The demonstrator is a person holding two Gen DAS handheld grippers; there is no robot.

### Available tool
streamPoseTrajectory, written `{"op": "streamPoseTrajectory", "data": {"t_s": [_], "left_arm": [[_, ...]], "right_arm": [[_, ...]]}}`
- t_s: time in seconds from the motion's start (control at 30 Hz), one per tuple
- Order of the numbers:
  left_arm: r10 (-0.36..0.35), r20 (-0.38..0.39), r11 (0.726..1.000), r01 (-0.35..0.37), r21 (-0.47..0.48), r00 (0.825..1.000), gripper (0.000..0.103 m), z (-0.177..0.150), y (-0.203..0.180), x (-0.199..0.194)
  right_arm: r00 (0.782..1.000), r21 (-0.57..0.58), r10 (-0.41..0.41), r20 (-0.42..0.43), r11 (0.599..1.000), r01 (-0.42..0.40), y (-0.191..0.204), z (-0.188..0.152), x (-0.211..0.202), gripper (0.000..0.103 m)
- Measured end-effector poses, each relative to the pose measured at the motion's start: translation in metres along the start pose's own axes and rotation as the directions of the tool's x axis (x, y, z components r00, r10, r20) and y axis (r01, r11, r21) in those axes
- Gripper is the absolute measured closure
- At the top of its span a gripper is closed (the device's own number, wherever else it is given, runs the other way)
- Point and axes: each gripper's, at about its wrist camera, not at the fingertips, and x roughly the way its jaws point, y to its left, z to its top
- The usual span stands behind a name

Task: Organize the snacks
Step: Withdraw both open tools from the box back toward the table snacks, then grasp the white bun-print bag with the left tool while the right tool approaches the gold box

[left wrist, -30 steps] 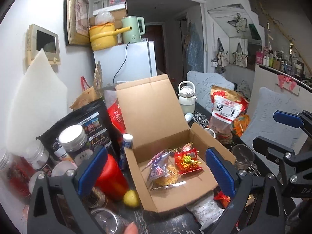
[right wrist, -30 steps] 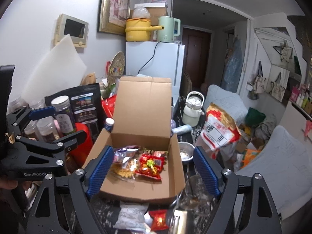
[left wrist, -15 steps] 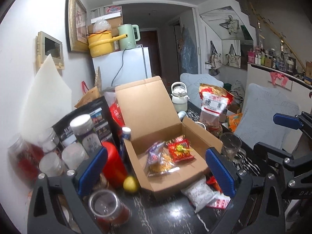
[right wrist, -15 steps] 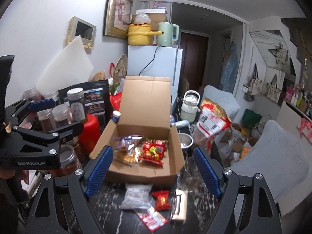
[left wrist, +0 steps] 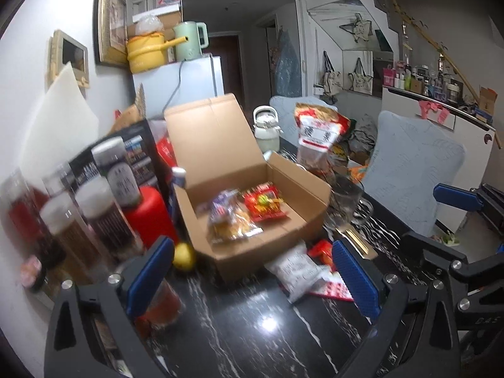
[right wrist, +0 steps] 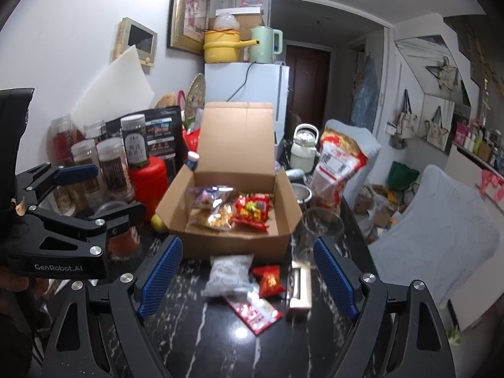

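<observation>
An open cardboard box [right wrist: 226, 239] [left wrist: 271, 252] stands on the black marble table with two snack packets inside, a clear one [right wrist: 211, 211] and a red one [right wrist: 252, 211]. In front of it lie a white packet [right wrist: 228, 272] [left wrist: 296, 271], a small red packet [right wrist: 269, 280], a flat red packet [right wrist: 255, 310] and a gold bar [right wrist: 299, 286]. My right gripper [right wrist: 249, 274] is open and empty, just short of these packets. My left gripper [left wrist: 252, 274] is open and empty, before the box. It also shows at the left of the right wrist view [right wrist: 82, 195].
Jars [right wrist: 110, 170], a red canister [right wrist: 148, 179] and a lemon [left wrist: 184, 256] crowd the left of the box. A glass [right wrist: 318, 230], a white kettle [right wrist: 304, 149] and a large red-white snack bag [right wrist: 338, 163] stand to its right. A pale chair [right wrist: 441, 226] stands beyond the table's right edge.
Both grippers have pulled back from the box and lifted, so the loose packets in front of it have come into view. Both have stayed open and empty.
</observation>
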Motion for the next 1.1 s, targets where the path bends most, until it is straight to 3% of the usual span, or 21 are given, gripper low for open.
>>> {"op": "streamPoseTrajectory", "data": {"t_s": [0.53,1.1], "left_arm": [[-0.041,-0.084,0.999,0.039,-0.033,0.996,0.001,-0.056,-0.022,0.026],[-0.109,-0.229,0.989,0.081,-0.126,0.967,0.001,-0.086,-0.032,0.093]], "right_arm": [[0.993,0.050,0.027,-0.118,0.999,-0.021,-0.006,-0.072,0.030,0.017],[0.975,0.106,0.000,-0.223,0.994,0.024,-0.022,-0.116,0.079,0.017]]}}
